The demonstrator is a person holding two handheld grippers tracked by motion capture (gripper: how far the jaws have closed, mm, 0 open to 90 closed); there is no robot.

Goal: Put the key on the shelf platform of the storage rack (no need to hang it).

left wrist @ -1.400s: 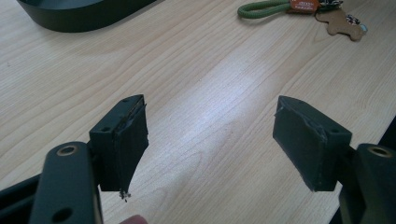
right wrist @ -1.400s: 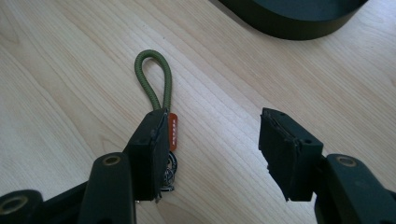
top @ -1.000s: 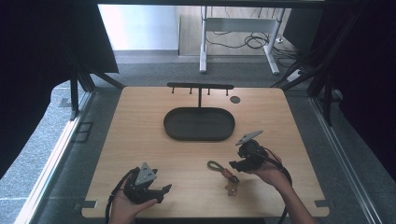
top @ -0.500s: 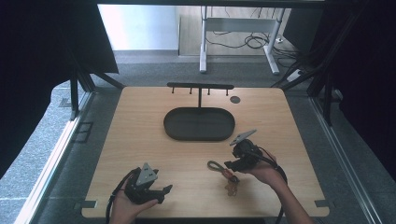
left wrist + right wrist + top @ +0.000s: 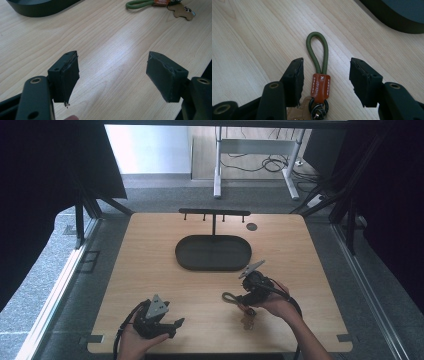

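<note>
High view shows two grippers, one keychain, one dark oval tray [image 5: 186, 261] and one black rack [image 5: 214, 212] with hooks on one wooden table [image 5: 150, 240]. Left gripper [image 5: 172, 325] sits near the person's edge, its jaws spread wide over bare wood, with nothing between them; the keychain lies well apart from it, ahead and to the right in the left gripper view. Right gripper [image 5: 241, 300] hovers over the keychain [image 5: 240, 302], jaws partly spread and not pressing on anything.

In the right gripper view the keychain [image 5: 319, 72] lies flat on the table between the two jaws, apart from both pads. Its long axis runs straight along the gripper's own line. The green cord loop [image 5: 317, 50] points away from the gripper, past the fingertips, towards the tray; the brown leather tab [image 5: 321, 87] sits level with the pads, and the metal ring [image 5: 318, 110] and tan tag lie nearest the gripper body.
</note>
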